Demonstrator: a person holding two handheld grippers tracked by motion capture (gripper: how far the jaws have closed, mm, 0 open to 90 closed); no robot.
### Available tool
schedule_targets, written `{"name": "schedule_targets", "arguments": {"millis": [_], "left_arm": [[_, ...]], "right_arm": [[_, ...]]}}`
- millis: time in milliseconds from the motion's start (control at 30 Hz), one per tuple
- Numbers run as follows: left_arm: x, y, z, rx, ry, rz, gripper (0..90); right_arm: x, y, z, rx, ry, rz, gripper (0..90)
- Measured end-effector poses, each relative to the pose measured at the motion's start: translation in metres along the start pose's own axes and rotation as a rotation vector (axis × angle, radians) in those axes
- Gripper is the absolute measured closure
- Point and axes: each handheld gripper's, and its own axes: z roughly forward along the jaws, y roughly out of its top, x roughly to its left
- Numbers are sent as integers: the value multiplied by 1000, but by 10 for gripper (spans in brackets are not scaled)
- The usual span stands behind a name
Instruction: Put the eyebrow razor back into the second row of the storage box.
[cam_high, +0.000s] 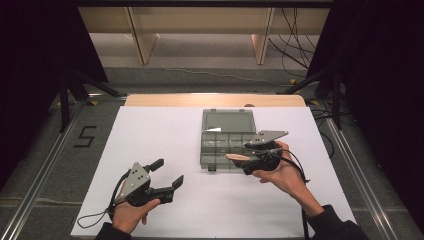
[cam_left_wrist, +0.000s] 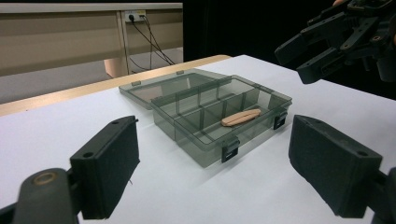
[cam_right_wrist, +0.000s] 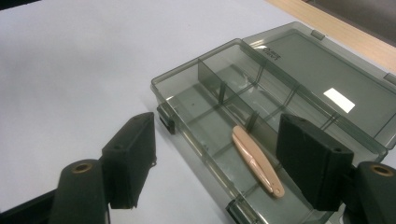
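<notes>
We find the compartment box (cam_high: 227, 140) open near the table's centre, lid flat at 12 o'clock, a tan folding knife (cam_right_wrist: 257, 161) lying in its front compartment. Both the left gripper (cam_high: 167, 173) and the right gripper (cam_right_wrist: 219, 158) stand spread, empty. We judge placement done, closing outstanding.

One open compartment box (cam_high: 227, 142) (smoky clear plastic), one tan folding knife (cam_right_wrist: 257, 161), two grippers
</notes>
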Motion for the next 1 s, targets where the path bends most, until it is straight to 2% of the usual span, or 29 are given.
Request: {"name": "schedule_targets", "arguments": {"millis": [67, 133, 267, 433, 667, 1000], "left_arm": [[0, 1, -1, 10, 8, 6, 160], [0, 0, 0, 0, 0, -5, 160], [0, 0, 0, 0, -1, -1, 160], [0, 0, 0, 0, 0, -1, 160], [0, 1, -1, 9, 6, 8, 160], [0, 0, 0, 2, 0, -1, 160]], "right_arm": [[1, -2, -3, -17, -2, 7, 289], [2, -3, -4, -40, 4, 17, 283], [1, -6, -8, -74, 3, 40, 280], [2, -10, -12, -104, -8, 50, 272], [5, -15, -16, -144, 13, 75, 254], [6, -19, -21, -184, 10, 92, 243]]}}
